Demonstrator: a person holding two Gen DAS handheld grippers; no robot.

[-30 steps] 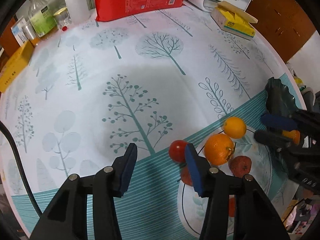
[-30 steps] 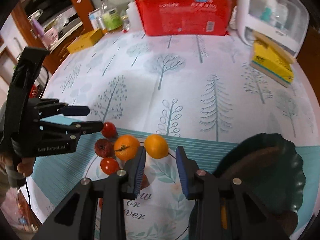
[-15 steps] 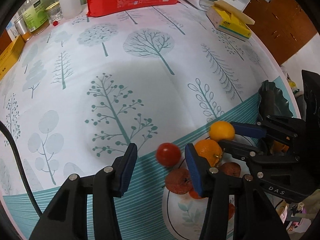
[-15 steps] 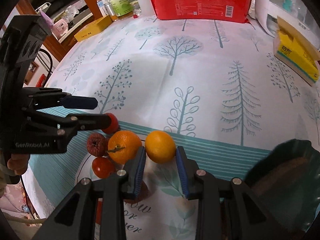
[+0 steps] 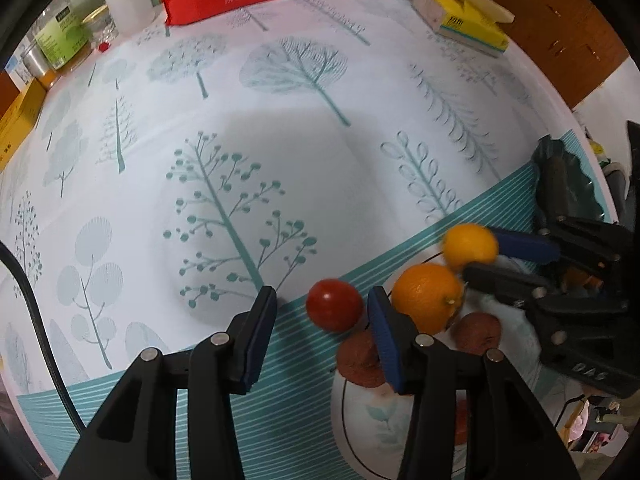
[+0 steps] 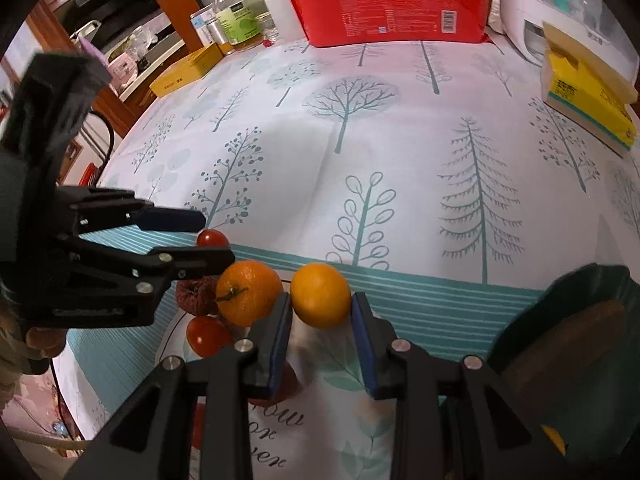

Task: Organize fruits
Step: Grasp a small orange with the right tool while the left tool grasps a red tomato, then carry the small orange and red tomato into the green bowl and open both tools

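The right tongs (image 6: 320, 312) have come down to pinch the yellow orange (image 6: 320, 295) at lower centre, while the left tongs (image 5: 320, 312), closing, straddle the tomato (image 5: 334, 309) untouched.

Oranges (image 6: 249, 293), cherry tomatoes (image 5: 334, 309), wrinkled red fruits (image 5: 478, 330), clustered together

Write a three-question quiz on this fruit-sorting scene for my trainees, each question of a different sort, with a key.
1. Choose: the right gripper is shut on A) the yellow fruit, B) the green-labelled bottle, C) the yellow box.
2. True or false: the red tomato lies between the fingers of the left gripper.
3. Fill in: in the right wrist view, the dark green dish lies to the ___ of the fruit.
Key: 1 A; 2 true; 3 right.
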